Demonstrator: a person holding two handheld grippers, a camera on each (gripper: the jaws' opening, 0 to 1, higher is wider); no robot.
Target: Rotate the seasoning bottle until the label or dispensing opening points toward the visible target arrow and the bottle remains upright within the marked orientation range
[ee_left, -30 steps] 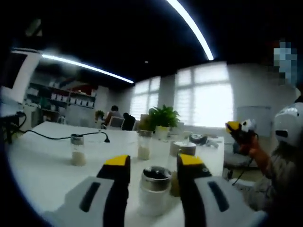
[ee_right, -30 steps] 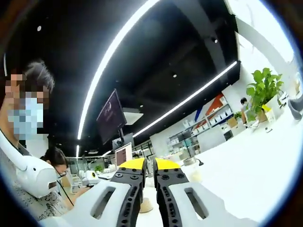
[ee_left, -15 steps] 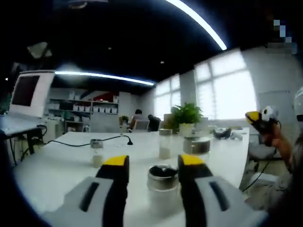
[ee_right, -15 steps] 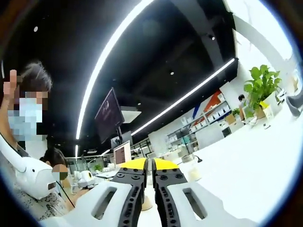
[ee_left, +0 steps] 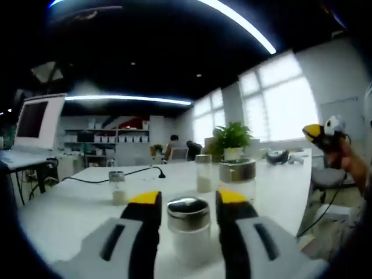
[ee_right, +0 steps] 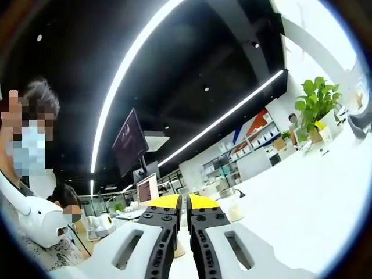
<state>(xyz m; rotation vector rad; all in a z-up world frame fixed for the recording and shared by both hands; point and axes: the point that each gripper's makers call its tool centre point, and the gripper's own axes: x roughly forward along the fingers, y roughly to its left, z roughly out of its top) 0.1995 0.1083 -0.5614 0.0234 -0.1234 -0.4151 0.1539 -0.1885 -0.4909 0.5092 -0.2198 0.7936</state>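
Observation:
A glass seasoning bottle (ee_left: 188, 229) with a shiny metal lid and white contents stands upright on the white table (ee_left: 75, 215). My left gripper (ee_left: 188, 199) is open, its yellow-tipped jaws on either side of the bottle with a thin gap on each side. I see no arrow mark or label. In the left gripper view, a hand holds my right gripper (ee_left: 321, 132) up in the air at the far right, away from the table. The right gripper (ee_right: 180, 202) is shut with nothing in it, pointing up and over the table (ee_right: 302, 192).
Three more bottles stand behind: a small one (ee_left: 117, 187) to the left, a tall one (ee_left: 203, 173) and a wide one (ee_left: 237, 177). A black cable (ee_left: 104, 177), a monitor (ee_left: 35, 119) and a potted plant (ee_left: 231, 136) lie beyond. A masked person (ee_right: 26, 174) sits left.
The left gripper view has dropped to the level of the bottle, which now stands further in between the open jaws. The right gripper stays shut and has barely shifted.

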